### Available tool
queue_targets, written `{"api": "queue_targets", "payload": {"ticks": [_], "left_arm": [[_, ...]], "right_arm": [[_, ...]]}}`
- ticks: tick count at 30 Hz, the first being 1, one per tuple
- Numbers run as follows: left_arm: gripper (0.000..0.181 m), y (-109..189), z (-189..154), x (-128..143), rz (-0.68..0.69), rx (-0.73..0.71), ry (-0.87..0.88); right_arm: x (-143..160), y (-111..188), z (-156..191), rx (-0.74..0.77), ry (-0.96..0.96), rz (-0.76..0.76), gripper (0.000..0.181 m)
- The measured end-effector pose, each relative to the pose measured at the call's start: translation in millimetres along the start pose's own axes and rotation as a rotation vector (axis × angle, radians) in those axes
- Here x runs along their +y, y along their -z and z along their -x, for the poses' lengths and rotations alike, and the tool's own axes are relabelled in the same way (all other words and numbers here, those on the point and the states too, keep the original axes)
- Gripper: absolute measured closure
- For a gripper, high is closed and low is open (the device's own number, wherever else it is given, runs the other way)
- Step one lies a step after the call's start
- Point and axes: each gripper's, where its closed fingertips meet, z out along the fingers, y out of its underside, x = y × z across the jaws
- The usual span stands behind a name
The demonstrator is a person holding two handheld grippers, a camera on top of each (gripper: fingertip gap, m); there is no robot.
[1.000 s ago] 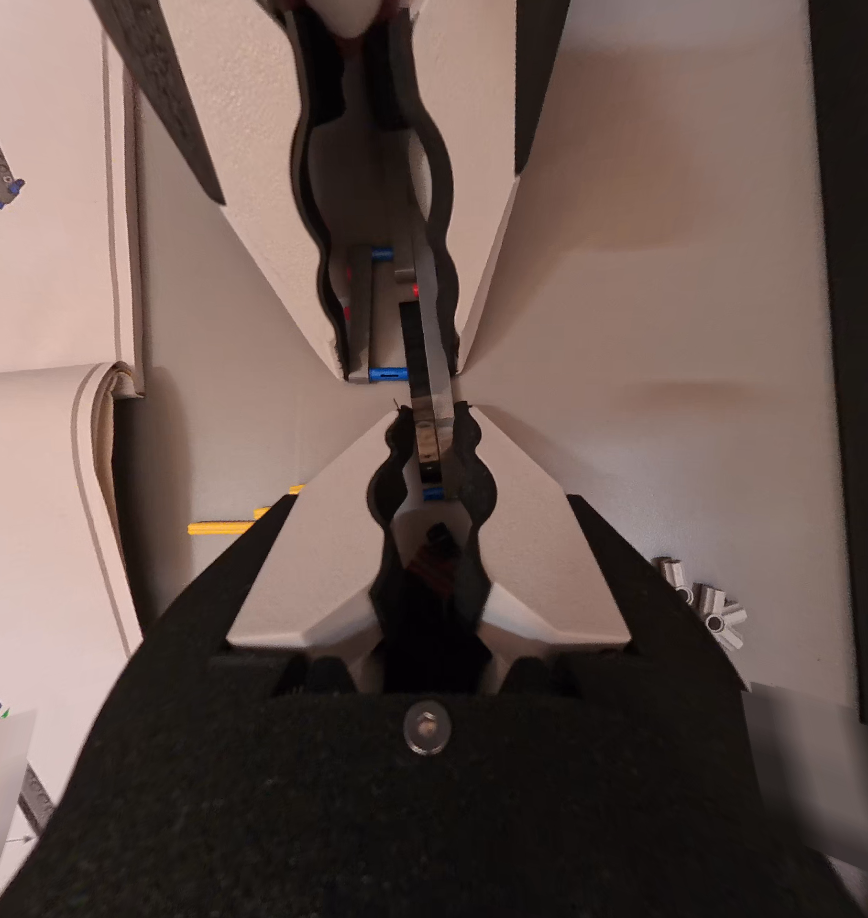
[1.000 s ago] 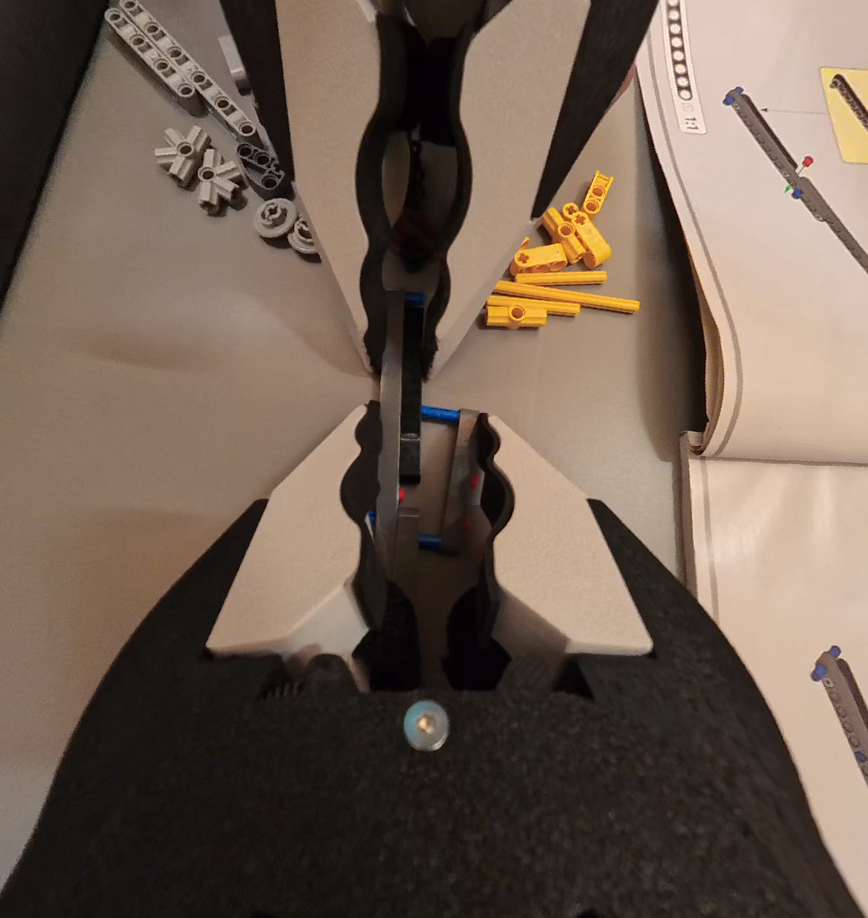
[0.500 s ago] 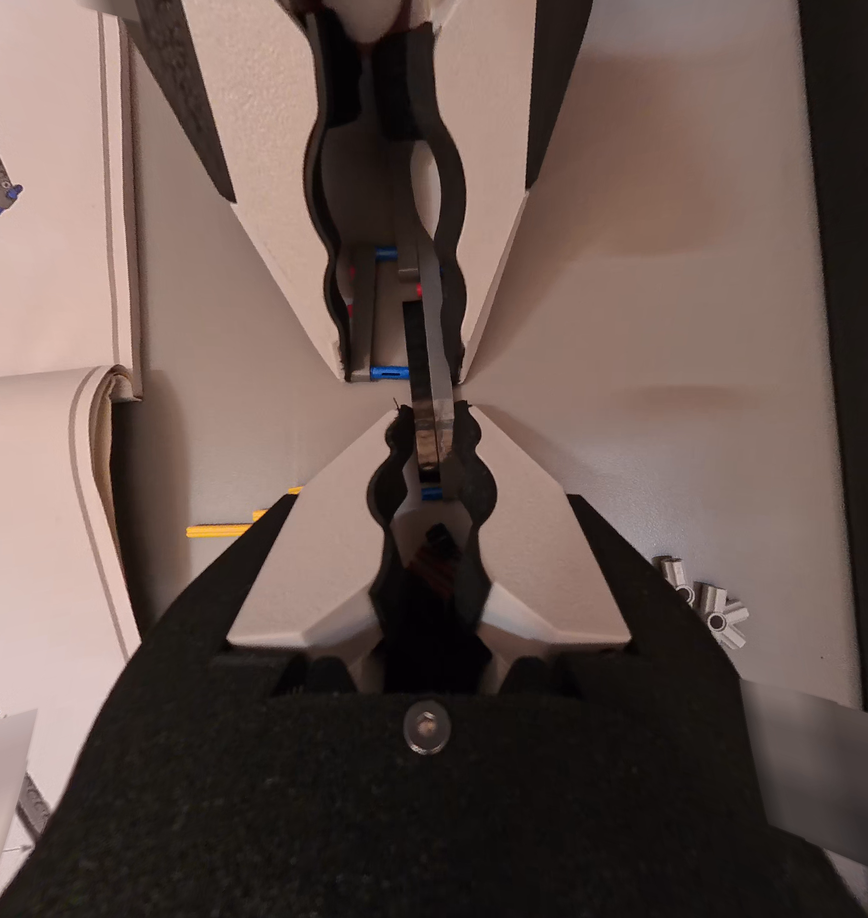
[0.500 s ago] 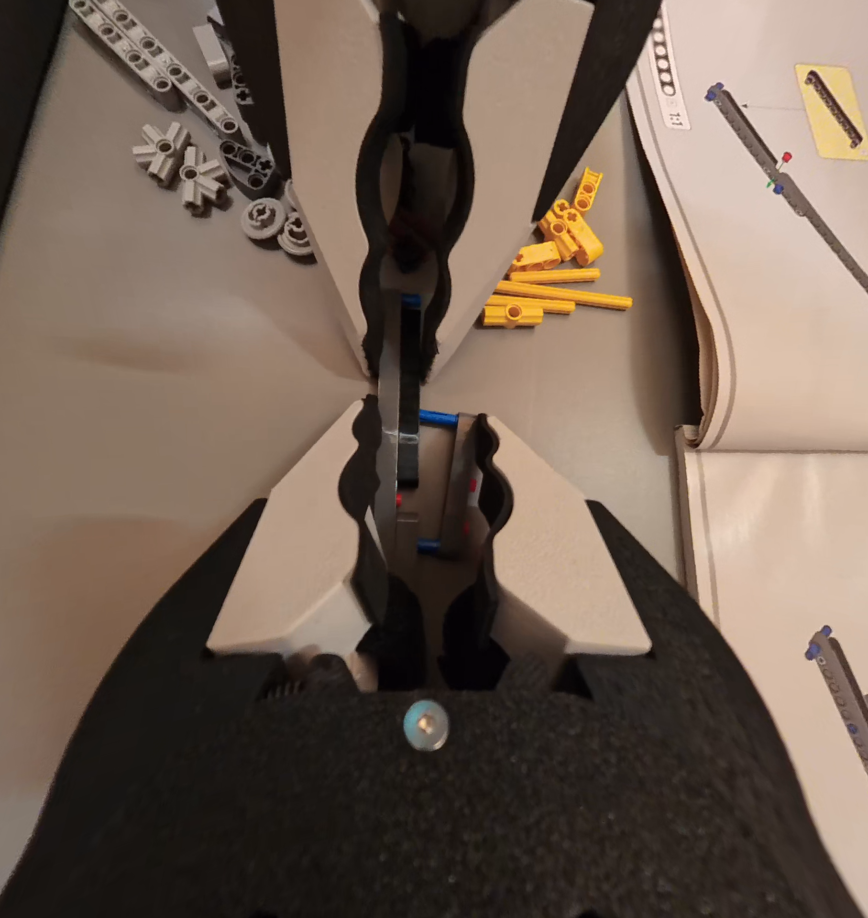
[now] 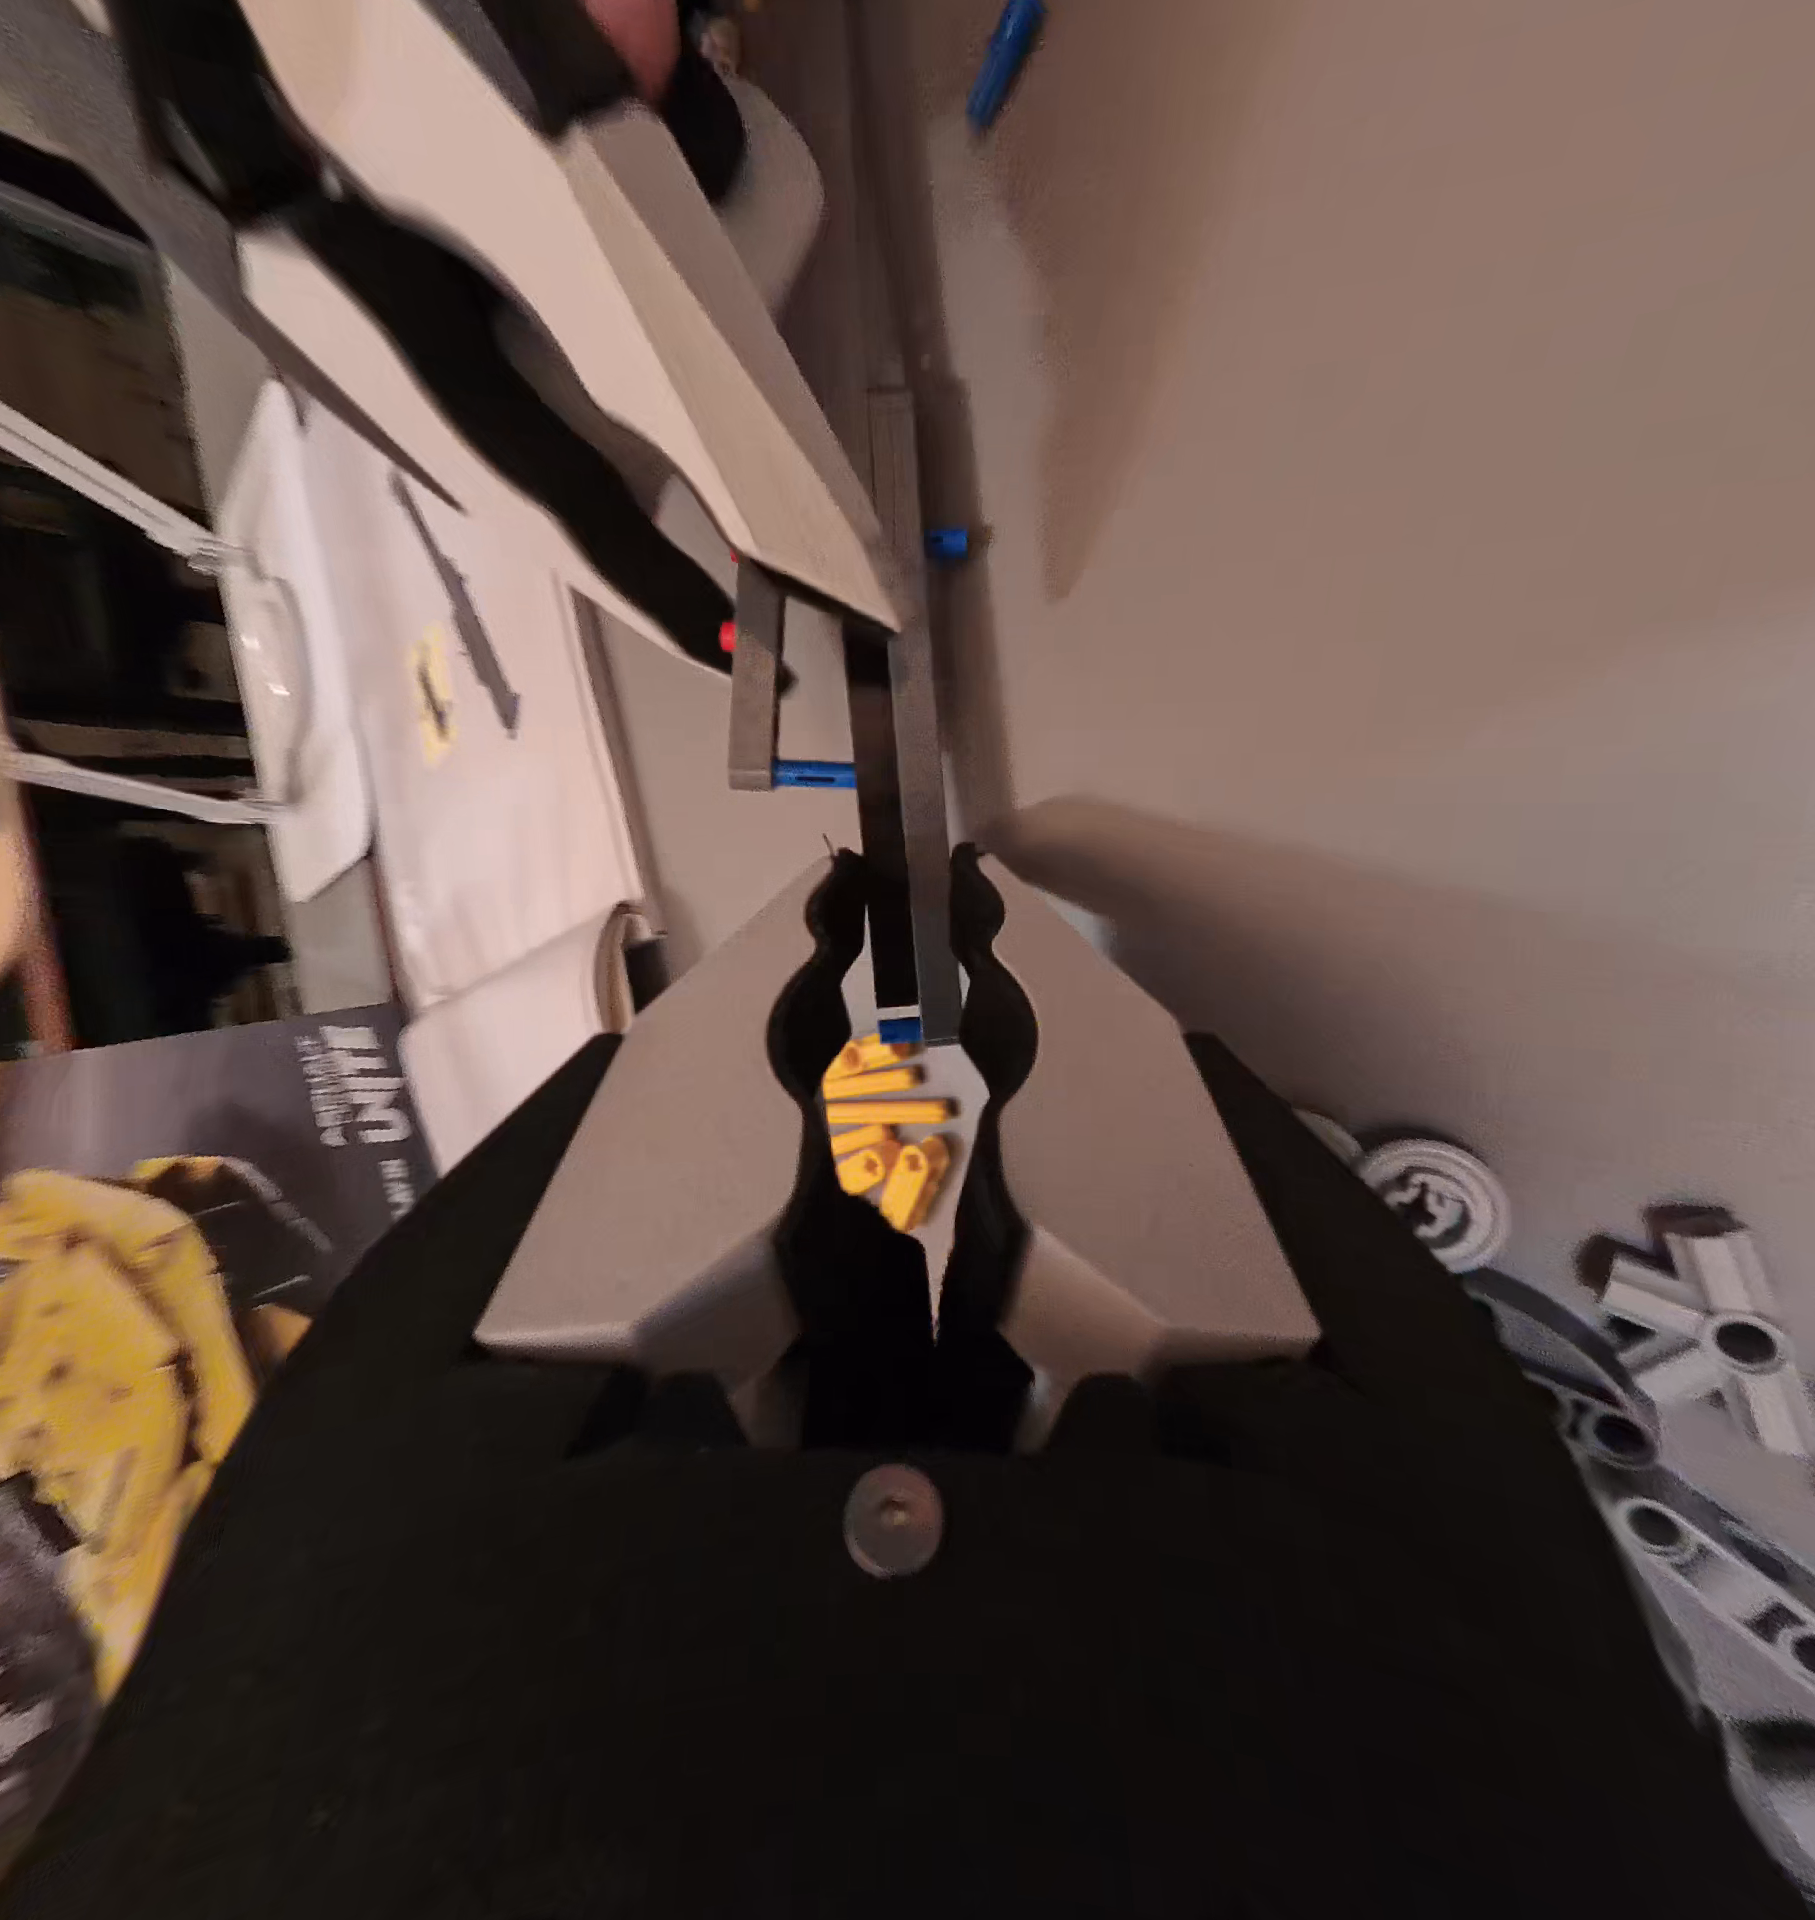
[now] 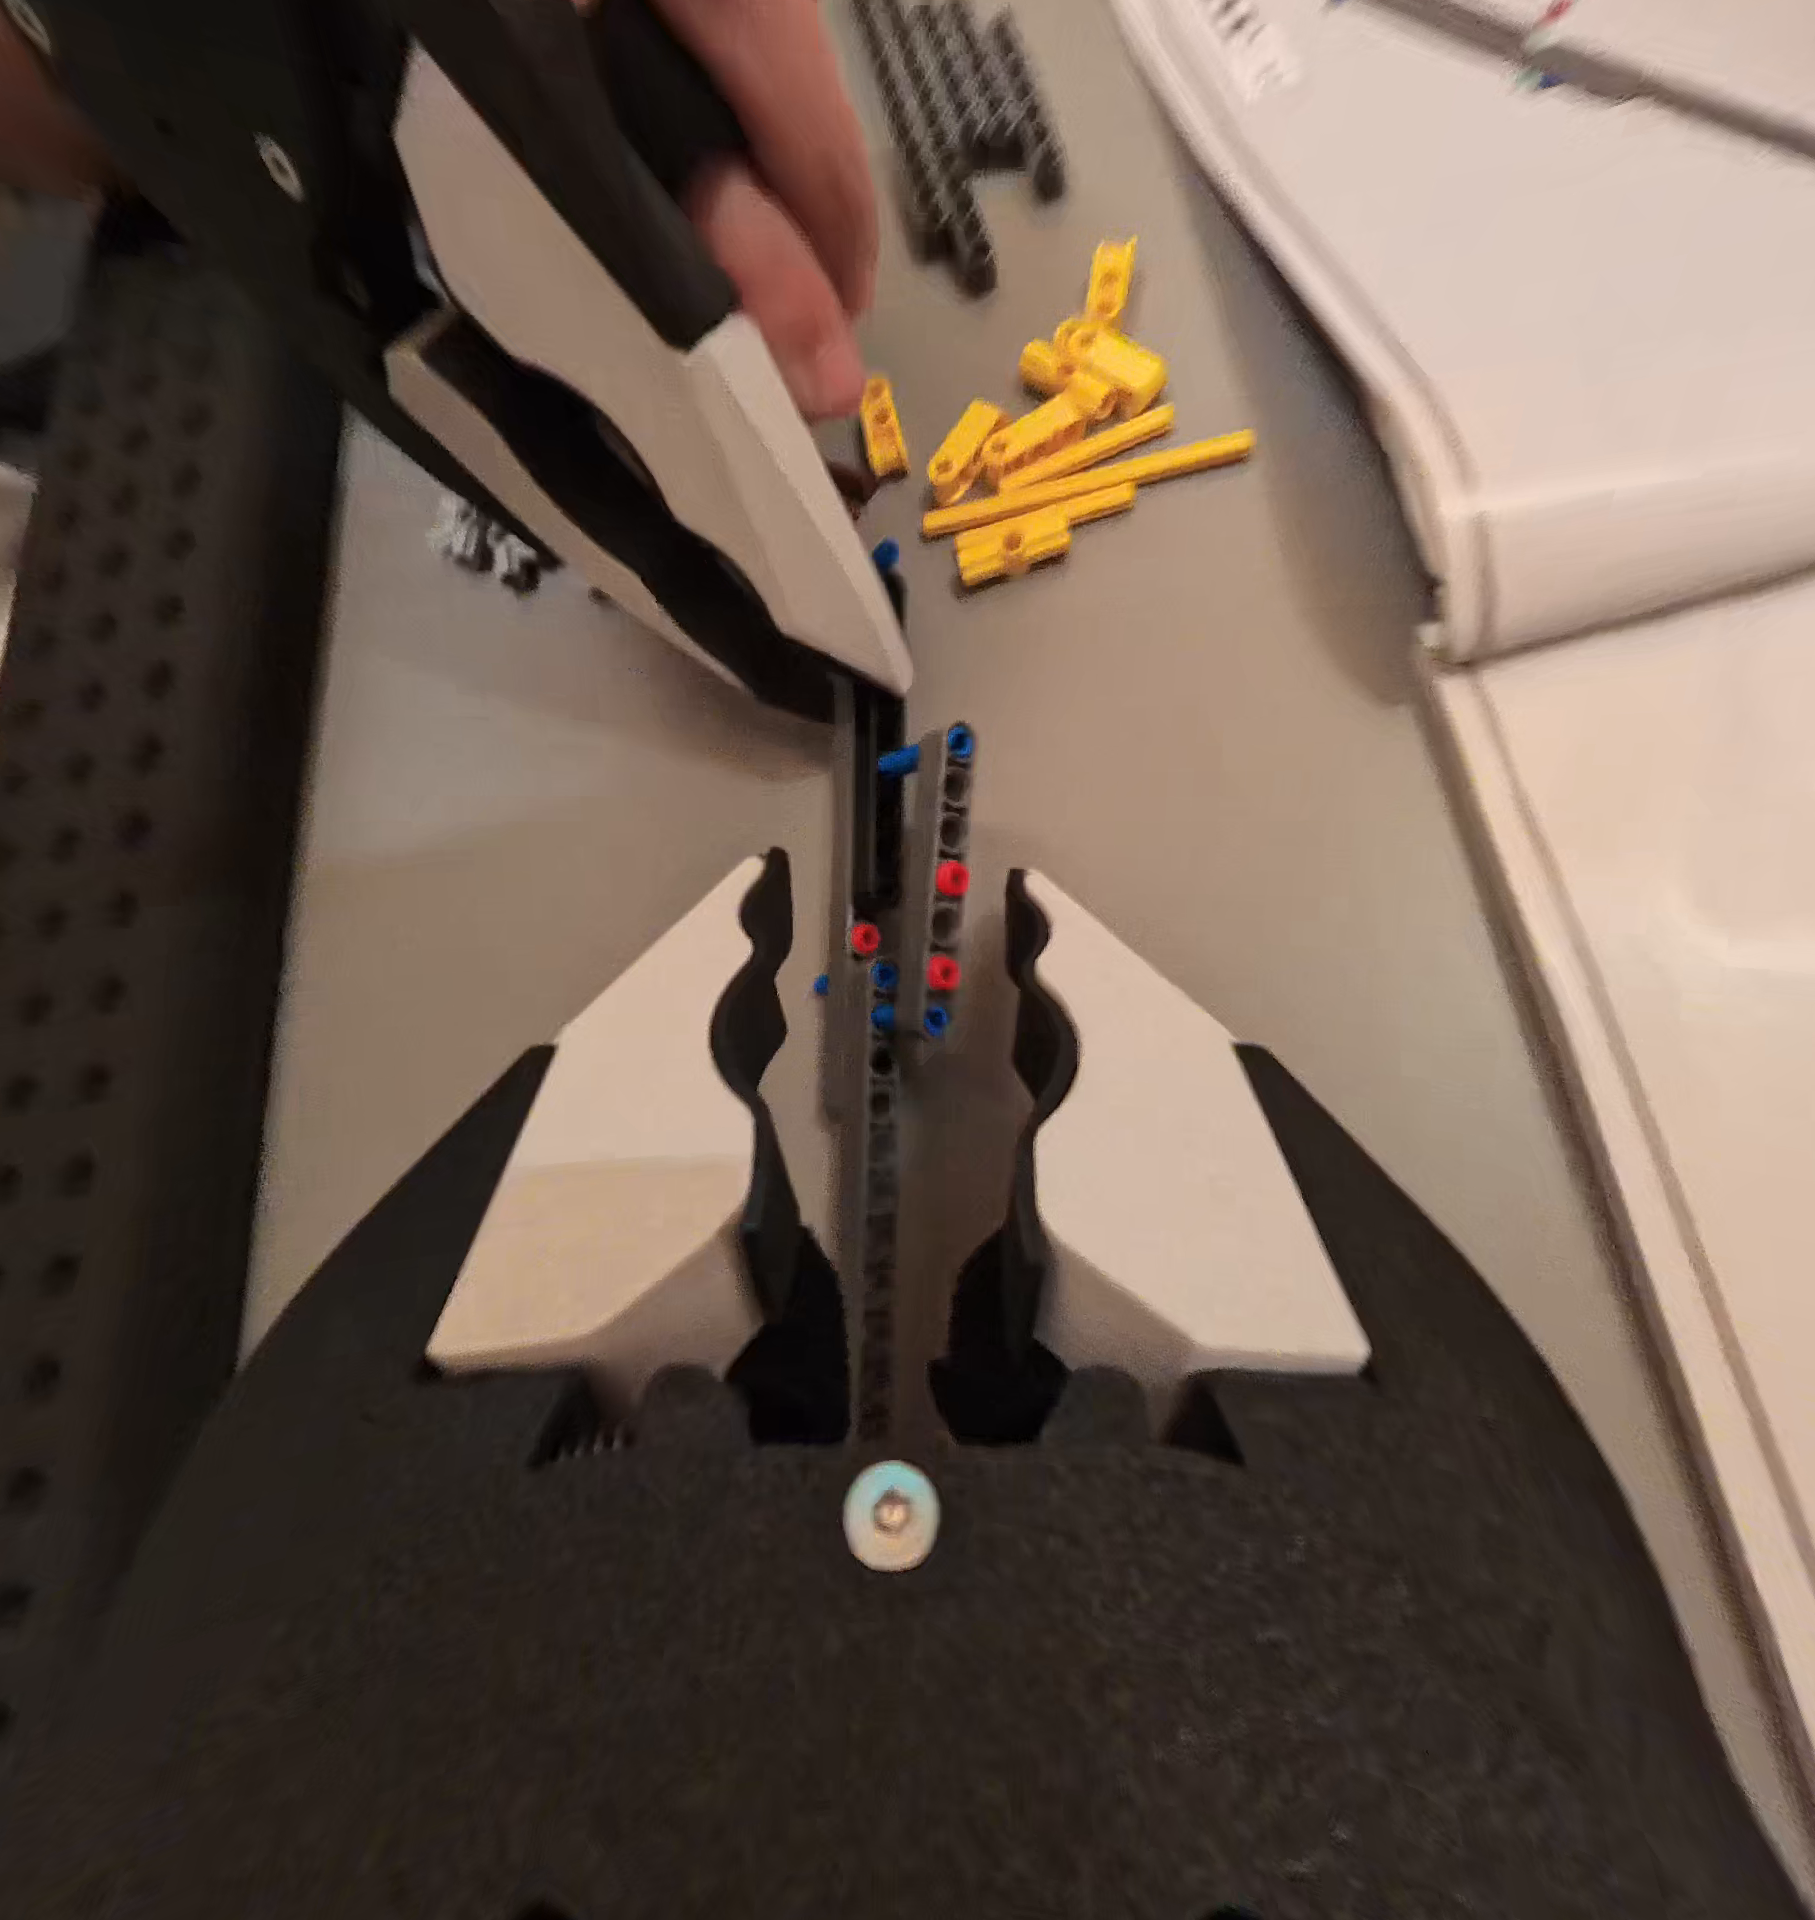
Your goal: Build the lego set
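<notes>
- Your left gripper [image 5: 908, 862] has its jaws nearly closed on one end of the beam assembly [image 5: 908, 831], a dark grey and a black long beam pressed side by side, in the centre of the left wrist view.
- From there the assembly runs up toward the top centre of that frame, with a shorter grey beam [image 5: 757, 691] standing off its left side on a blue pin [image 5: 812, 772].
- Your right gripper [image 6: 887, 873] has its jaws spread wide. The assembly lies between them at the middle of the right wrist view, and neither pad touches it.
- In that view the assembly shows red pins [image 6: 950, 878] and blue ones along its holed faces.
- Your left gripper also shows in the upper left of the right wrist view, coming in at a slant, with your hand [image 6: 778, 177] on its handle.
- A heap of yellow pieces [image 6: 1064, 457] lies on the grey table [image 6: 1194, 831] at the upper centre of the right wrist view.
- The open instruction booklet [image 6: 1609, 416] fills the right side.
- Light grey connectors [image 5: 1703, 1340] sit at the lower right of the left wrist view, blurred.
</notes>
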Motion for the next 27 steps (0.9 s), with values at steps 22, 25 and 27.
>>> {"api": "queue_targets", "payload": {"ticks": [22, 25, 27], "left_arm": [[0.173, 133, 141, -56, -1.15, 0.088, 1.244], [0.176, 131, 135, -56, -1.141, 0.14, 1.244], [0.175, 131, 131, -57, -1.154, 0.178, 1.243]], "right_arm": [[-160, 97, 33, -0.003, -0.088, -0.848, 0.175], [-157, 98, 29, 0.026, -0.089, -0.87, 0.172], [-157, 100, 32, 0.013, -0.078, -0.879, 0.168]]}}
